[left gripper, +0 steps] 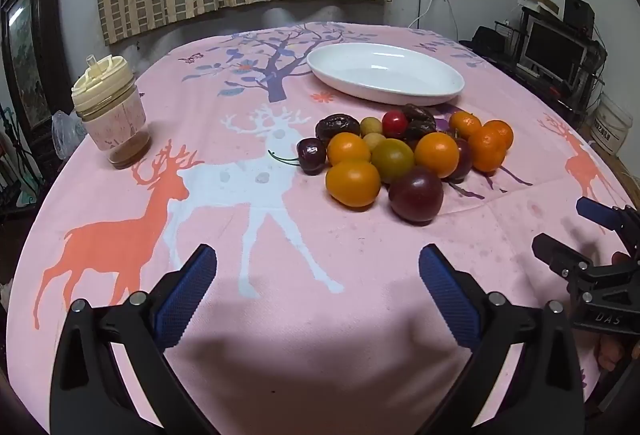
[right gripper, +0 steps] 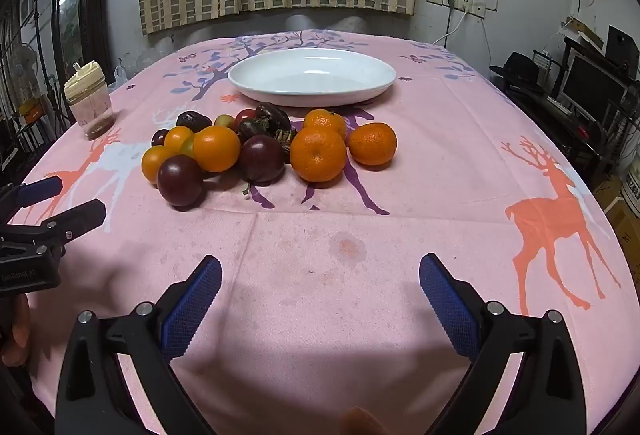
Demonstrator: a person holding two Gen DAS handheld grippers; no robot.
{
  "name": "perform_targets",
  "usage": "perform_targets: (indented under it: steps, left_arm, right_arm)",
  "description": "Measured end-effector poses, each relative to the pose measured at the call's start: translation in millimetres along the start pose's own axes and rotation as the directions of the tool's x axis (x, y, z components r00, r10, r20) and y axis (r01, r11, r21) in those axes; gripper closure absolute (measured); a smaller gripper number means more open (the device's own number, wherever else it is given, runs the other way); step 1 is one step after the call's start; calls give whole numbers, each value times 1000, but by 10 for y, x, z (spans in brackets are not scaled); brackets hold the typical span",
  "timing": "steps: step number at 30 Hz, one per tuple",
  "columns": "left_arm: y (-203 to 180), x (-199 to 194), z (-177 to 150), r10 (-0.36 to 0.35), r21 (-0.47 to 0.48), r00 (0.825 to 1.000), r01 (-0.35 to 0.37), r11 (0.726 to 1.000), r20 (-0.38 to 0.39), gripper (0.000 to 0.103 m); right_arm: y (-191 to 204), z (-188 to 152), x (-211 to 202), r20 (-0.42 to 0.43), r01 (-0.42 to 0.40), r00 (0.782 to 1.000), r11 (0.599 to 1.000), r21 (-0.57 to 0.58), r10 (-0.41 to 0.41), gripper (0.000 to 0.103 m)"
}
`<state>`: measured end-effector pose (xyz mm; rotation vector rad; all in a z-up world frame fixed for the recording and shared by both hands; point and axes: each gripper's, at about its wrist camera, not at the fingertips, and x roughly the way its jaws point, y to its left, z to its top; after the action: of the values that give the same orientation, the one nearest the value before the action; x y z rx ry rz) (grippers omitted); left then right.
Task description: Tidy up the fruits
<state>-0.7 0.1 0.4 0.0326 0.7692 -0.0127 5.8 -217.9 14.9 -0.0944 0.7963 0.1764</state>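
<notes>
A heap of fruit lies on the pink deer tablecloth: oranges (left gripper: 353,182) (right gripper: 318,154), dark plums (left gripper: 416,200) (right gripper: 179,180), a cherry (left gripper: 311,155), a red tomato (left gripper: 394,123), dates (left gripper: 337,126) (right gripper: 273,116) and small green fruits (left gripper: 392,160). An empty white oval dish (left gripper: 386,73) (right gripper: 312,76) stands just behind the heap. My left gripper (left gripper: 318,267) is open and empty, short of the heap; it also shows in the right wrist view (right gripper: 64,201). My right gripper (right gripper: 320,275) is open and empty, in front of the heap; it also shows in the left wrist view (left gripper: 568,227).
A lidded cup with a spout (left gripper: 110,111) (right gripper: 89,100) stands near the table's left edge. Curtains hang behind the table. A desk with a monitor (left gripper: 554,49) is off to the right. Bare cloth (right gripper: 340,235) lies between the grippers and the fruit.
</notes>
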Motion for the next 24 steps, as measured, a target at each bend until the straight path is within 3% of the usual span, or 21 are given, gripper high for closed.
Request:
perform_targets:
  steps: [4, 24]
  left_arm:
    - [10, 48, 20, -1, -5, 999, 1, 1000, -32, 4]
    - [36, 63, -19, 3, -14, 999, -3, 1000, -36, 4]
  right_arm:
    - [1, -2, 0, 1, -2, 1000, 1000, 2, 2, 4]
    - [0, -2, -1, 1, 0, 1000, 1000, 1, 0, 4]
